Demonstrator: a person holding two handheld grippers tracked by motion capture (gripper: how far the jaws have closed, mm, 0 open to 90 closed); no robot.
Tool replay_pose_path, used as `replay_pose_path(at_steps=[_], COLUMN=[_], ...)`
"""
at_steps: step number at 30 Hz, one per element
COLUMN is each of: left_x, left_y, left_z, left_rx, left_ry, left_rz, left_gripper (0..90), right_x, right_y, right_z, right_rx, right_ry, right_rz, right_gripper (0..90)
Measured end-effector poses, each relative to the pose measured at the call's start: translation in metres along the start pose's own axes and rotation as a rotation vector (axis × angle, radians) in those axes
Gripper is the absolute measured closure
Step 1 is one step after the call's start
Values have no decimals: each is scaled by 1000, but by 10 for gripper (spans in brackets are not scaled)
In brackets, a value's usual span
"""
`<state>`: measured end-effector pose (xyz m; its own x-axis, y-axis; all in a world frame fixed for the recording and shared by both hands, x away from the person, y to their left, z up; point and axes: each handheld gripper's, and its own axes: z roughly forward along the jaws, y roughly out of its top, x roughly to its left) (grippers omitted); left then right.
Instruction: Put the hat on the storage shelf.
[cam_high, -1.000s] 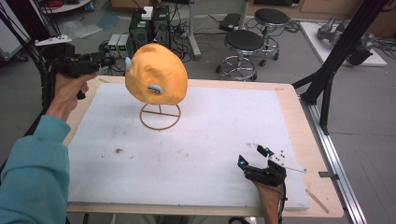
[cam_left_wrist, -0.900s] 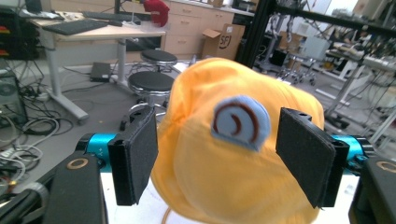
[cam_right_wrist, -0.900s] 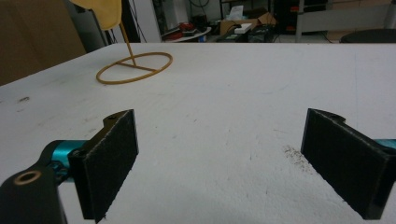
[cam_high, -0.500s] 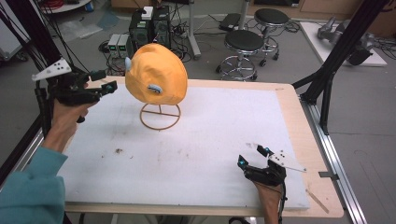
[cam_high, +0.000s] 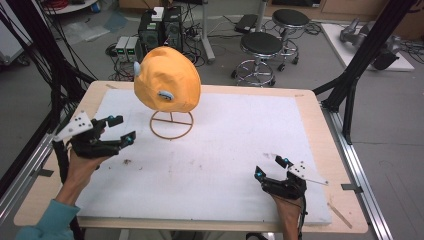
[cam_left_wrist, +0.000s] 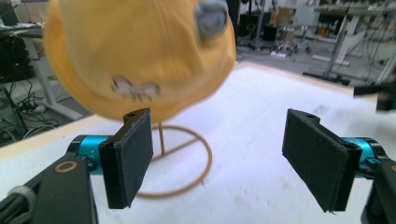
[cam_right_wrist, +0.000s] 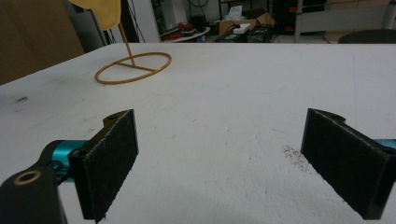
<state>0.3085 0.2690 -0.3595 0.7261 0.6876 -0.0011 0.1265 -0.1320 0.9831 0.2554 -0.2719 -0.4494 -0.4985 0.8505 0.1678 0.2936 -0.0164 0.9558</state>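
At the table's far-left part, an orange cap (cam_high: 167, 80) is perched on a wire stand (cam_high: 171, 124) w/ ring base on the white mat (cam_high: 225, 150). The left gripper (cam_high: 118, 129) is held low just left of the stand, jaws apart, having just been opening, nothing betw. them. The right gripper (cam_high: 270, 167) is rested near the front edge, jaws spread, empty.

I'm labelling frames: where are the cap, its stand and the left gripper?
cap (cam_high: 167, 80), high view, crown.
stand (cam_high: 171, 131), high view, ring base.
left gripper (cam_high: 119, 130), high view, between jaw tips.
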Motion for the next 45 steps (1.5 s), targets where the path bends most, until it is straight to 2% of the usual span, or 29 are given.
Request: replay_pose_path(at_steps=[1,2,6,11,12,14,19,22,27,40,45], left_x=[0,-5,-9,-18,-24,-28,-33,-32,-30,-27,-25], left_y=[0,-10,-20,-30,-36,-44,-61,-66,-67,-68,-71], left_z=[0,0,0,-1,-1,0,-1,1,2,4,5], left_rx=[0,17,13,14,20,27,26,37,29,31,32], left_ry=[0,1,-4,1,3,10,20,23,35,42,58], left_rz=[0,10,-4,17,39,56,48,35,30,9,-16], left_gripper=[249,249,248,245,245,245,244,242,241,236,219], right_x=[0,0,0,0,0,0,1,1,1,0,0], right_y=[0,0,0,0,0,0,0,0,0,0,-1], right_z=[0,0,0,0,0,0,0,0,-1,-1,-1], right_rx=[-2,-2,5,1,1,0,-2,-6,-6,-13,-16], right_ry=[0,-1,-1,-6,-7,-7,-11,-9,-4,-1,2], right_rz=[0,-3,2,1,0,0,-4,-3,7,-1,-1], right_gripper=[98,98,98,98,98,98,98,98,98,98,98])
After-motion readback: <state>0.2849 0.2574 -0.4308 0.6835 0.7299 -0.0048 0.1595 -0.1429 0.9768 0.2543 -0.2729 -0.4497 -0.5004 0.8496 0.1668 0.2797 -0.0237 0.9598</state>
